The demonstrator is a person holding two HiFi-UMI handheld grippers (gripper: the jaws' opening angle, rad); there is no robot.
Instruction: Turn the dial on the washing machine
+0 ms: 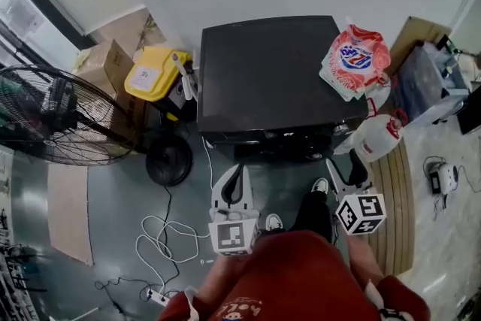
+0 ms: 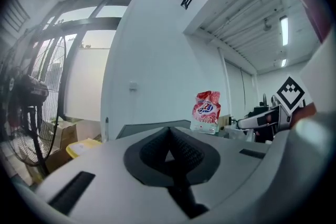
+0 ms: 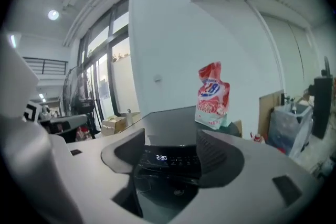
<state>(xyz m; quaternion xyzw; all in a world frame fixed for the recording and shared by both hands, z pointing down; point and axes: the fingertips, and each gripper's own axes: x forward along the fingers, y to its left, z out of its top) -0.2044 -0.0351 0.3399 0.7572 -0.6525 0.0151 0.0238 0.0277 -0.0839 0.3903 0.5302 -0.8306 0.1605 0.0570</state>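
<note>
The right gripper point(image 1: 346, 177), fingers apart, is pointing straight at the panel point(image 3: 170, 157) of the washer point(image 1: 270, 71); the left gripper point(image 1: 235, 173), fingers together, is hovering alongside.

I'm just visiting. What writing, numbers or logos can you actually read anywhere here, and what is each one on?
"2:30": lit display on the washing machine's front panel.
Red-and-white pouch: blue logo, too blurred to read.
Yellow container: white label, too small to read.
White jug: red label, unreadable.
Marker cubes: black-and-white squares, no words.
</note>
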